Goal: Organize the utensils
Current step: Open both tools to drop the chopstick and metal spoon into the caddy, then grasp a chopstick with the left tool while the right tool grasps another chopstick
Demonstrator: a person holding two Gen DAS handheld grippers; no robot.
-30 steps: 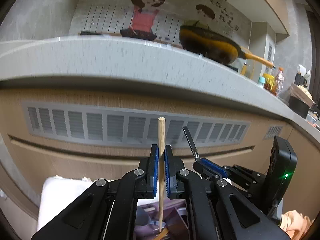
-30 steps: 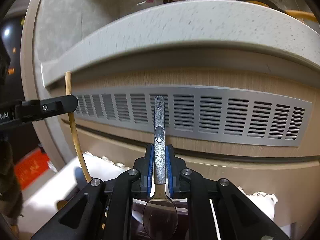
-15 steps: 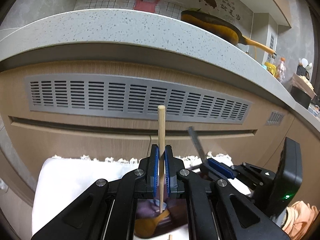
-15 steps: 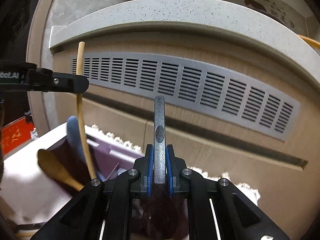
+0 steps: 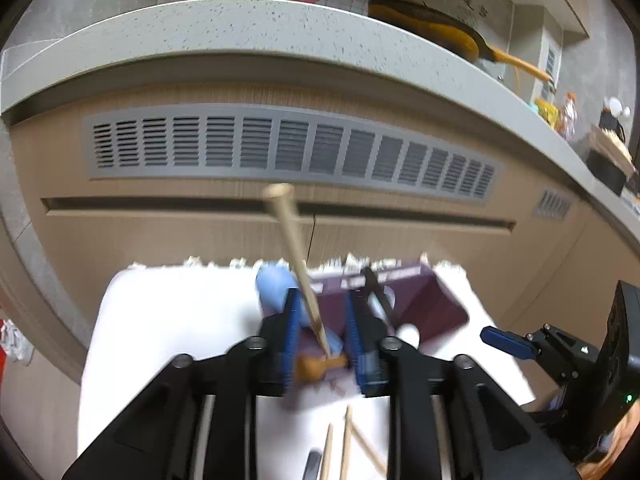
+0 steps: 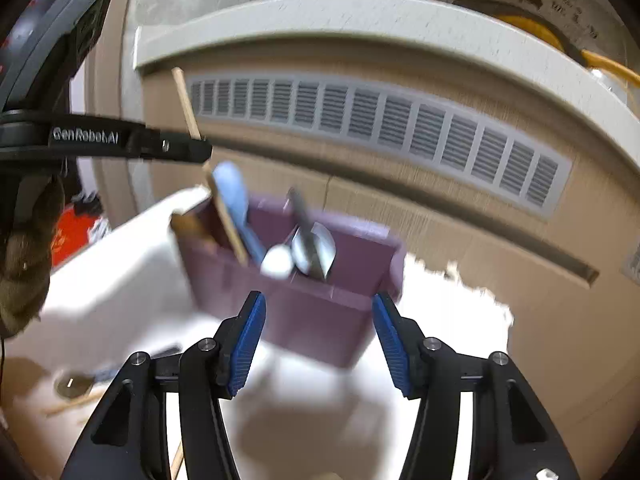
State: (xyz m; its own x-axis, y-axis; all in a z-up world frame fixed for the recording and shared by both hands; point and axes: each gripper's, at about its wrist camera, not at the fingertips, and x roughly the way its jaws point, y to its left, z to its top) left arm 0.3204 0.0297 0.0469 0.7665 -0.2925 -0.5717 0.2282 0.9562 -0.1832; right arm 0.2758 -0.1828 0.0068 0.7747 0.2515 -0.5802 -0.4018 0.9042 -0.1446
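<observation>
A purple utensil box (image 6: pixel 320 312) stands on a white cloth (image 6: pixel 112 280); it also shows in the left wrist view (image 5: pixel 424 300). My left gripper (image 5: pixel 322 336) is open just above it, and a wooden stick (image 5: pixel 296 264) leans free between its jaws, down into the box. In the right wrist view the stick (image 6: pixel 224 216) rests in the box beside a blue spoon (image 6: pixel 232 196). A metal spoon (image 6: pixel 312 240) and a white spoon (image 6: pixel 276 262) also lie inside. My right gripper (image 6: pixel 320 344) is open and empty in front of the box.
Loose chopsticks (image 5: pixel 348 444) lie on the cloth near me, and a dark utensil (image 6: pixel 76 384) lies at the left. Behind the cloth stands a wooden cabinet front with a grey vent grille (image 5: pixel 288 148) under a stone counter (image 5: pixel 240 40).
Both grippers came down over the box and opened. The left one let go of the wooden stick and the right one let go of the metal spoon; both now rest in the box.
</observation>
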